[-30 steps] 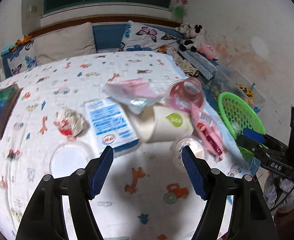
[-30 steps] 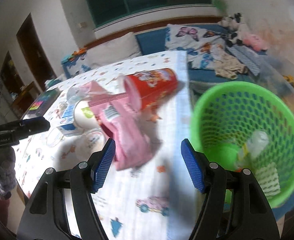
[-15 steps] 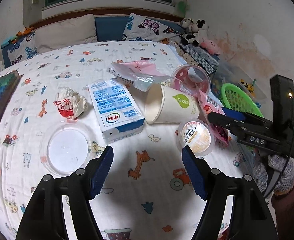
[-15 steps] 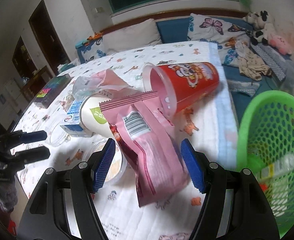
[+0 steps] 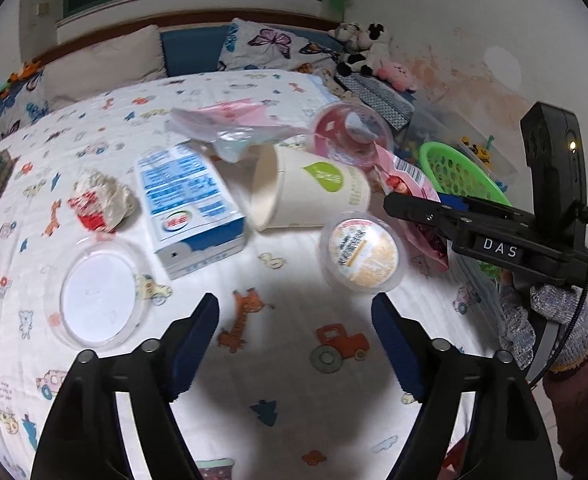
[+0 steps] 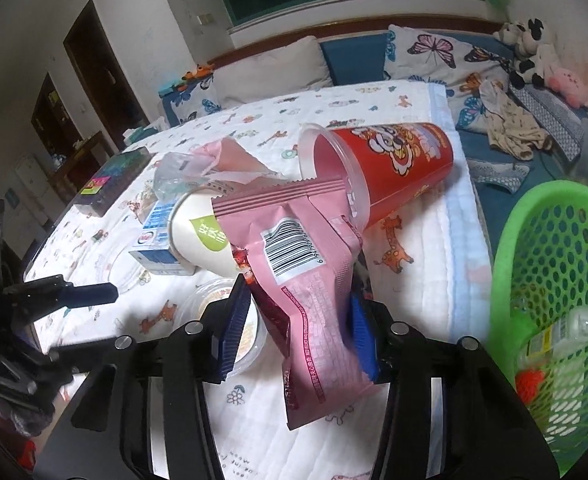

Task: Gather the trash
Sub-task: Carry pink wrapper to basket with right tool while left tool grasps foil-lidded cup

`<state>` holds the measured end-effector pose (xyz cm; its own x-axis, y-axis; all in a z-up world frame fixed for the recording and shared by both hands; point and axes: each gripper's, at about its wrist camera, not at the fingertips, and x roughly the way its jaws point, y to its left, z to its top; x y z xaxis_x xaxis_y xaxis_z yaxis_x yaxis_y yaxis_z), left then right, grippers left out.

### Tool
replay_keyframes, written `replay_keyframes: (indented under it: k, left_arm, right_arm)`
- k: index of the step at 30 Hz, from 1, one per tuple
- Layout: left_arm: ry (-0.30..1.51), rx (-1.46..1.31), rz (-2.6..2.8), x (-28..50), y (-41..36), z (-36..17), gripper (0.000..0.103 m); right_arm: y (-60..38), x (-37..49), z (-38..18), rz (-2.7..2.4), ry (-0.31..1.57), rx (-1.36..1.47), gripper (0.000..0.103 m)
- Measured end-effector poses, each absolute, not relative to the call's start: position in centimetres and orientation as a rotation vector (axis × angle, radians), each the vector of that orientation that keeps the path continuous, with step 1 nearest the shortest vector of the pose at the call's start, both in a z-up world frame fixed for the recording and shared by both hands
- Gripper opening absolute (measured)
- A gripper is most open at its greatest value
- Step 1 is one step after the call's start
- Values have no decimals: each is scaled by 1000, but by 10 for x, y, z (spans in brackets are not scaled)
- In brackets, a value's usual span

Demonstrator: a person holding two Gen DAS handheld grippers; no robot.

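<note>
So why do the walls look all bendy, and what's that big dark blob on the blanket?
Both wrist views use a fisheye lens, so straight edges curve and the corners go black. In the left wrist view the dark patch is a shadow on the blanket around the left gripper; the far pillows look slightly smeared.

On the bed [image 5: 294, 360], a carton [image 5: 188, 200] lies between a wad [image 5: 102, 200] and a paper cup [image 5: 314, 192]; a lid [image 5: 96, 294] lies before the wad, a basket [image 6: 554, 280] right of the bed.
</note>
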<state>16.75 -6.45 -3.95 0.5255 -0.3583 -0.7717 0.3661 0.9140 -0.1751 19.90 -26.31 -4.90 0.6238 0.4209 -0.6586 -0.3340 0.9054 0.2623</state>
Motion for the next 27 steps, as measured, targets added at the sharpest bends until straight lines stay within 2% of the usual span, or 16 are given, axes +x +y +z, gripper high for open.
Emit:
replay_keyframes:
  k: [13, 27]
  left_arm:
    - [908, 138, -513, 176, -114, -45, 83]
    - [917, 197, -492, 199, -140, -58, 83]
  right_arm:
    - [-289, 164, -27, 410, 726, 164, 47]
    - [-331, 142, -23, 304, 699, 202, 47]
